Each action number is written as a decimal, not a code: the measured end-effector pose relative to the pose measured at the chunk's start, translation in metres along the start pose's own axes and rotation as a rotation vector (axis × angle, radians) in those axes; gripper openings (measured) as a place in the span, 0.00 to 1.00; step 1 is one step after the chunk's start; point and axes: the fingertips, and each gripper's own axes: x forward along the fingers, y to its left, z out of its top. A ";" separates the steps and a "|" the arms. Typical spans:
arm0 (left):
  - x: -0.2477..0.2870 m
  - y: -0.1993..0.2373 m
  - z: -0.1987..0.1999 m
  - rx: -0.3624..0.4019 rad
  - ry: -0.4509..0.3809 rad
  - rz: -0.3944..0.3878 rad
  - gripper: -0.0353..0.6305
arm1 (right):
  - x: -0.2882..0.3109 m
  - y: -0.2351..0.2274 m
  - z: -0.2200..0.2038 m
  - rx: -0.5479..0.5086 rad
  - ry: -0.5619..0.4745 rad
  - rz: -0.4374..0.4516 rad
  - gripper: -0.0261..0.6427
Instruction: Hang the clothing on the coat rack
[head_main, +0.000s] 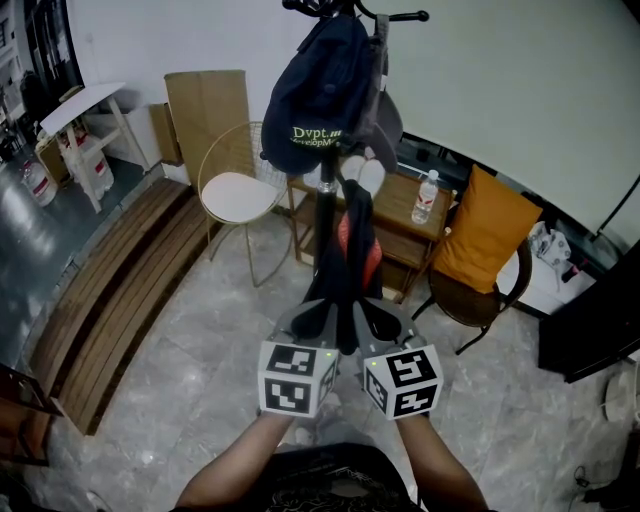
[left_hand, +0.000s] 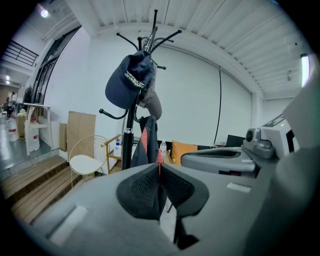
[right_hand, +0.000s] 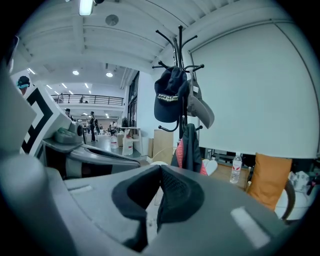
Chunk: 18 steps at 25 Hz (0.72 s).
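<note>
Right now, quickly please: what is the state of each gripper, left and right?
Left gripper: closed, holding nothing.
Right gripper: closed, holding nothing.

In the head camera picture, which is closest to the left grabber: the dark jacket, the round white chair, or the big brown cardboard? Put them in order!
Starting from the left gripper:
1. The dark jacket, straight ahead, hanging on the coat rack.
2. The white chair, ahead and to the left.
3. The cardboard, behind the chair, farthest back.
</note>
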 end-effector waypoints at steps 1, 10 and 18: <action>-0.002 0.000 0.001 0.001 -0.002 -0.001 0.07 | -0.001 0.002 0.001 -0.002 -0.001 0.000 0.04; -0.009 -0.002 0.003 0.002 -0.023 -0.005 0.06 | -0.008 0.007 0.003 -0.019 -0.007 -0.003 0.04; -0.009 0.000 0.001 0.002 -0.009 -0.009 0.06 | -0.005 0.006 0.005 -0.010 -0.005 -0.006 0.04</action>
